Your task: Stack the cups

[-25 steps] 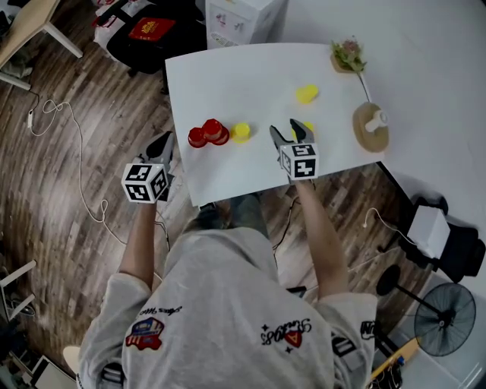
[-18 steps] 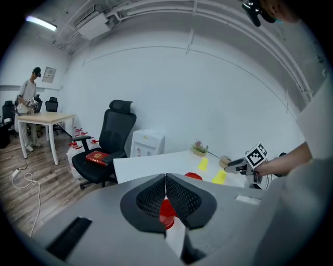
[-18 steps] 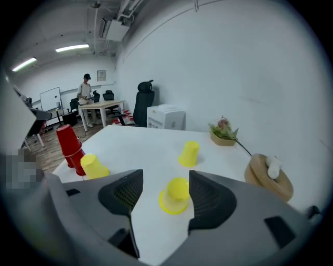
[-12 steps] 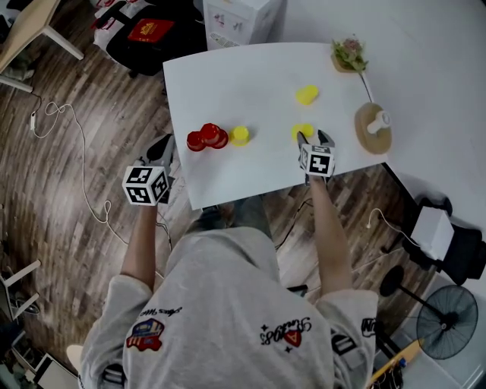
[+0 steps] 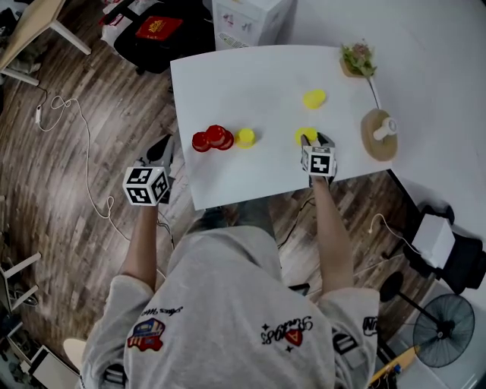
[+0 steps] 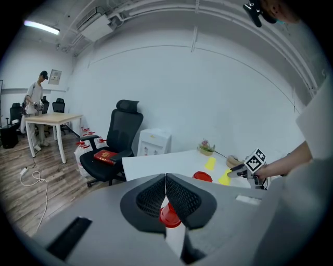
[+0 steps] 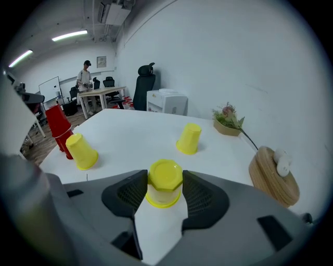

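An upside-down yellow cup (image 7: 165, 189) stands near the front edge of the white table (image 5: 228, 83). My right gripper (image 7: 165, 175) is around it; its jaws have just been closing, and both pads now rest against the cup's sides. In the head view that gripper (image 5: 314, 140) covers part of this cup (image 5: 305, 135). Two more yellow cups (image 5: 244, 137) (image 5: 314, 99) stand apart, and the red cups (image 5: 213, 139) sit at the left. My left gripper (image 5: 161, 146) hangs off the table's left edge, its tips (image 6: 165, 179) together and holding nothing.
A round wooden stand (image 5: 377, 133) and a small plant (image 5: 357, 57) occupy the table's right side. Beyond the table are a black office chair (image 5: 163, 30) and a white cabinet (image 5: 250, 19). A cable (image 5: 83, 152) lies on the wooden floor, and a fan (image 5: 448, 323) stands at the lower right.
My right gripper has moved right and down over the front yellow cup, and its jaws have narrowed onto it. The left gripper has stayed put.
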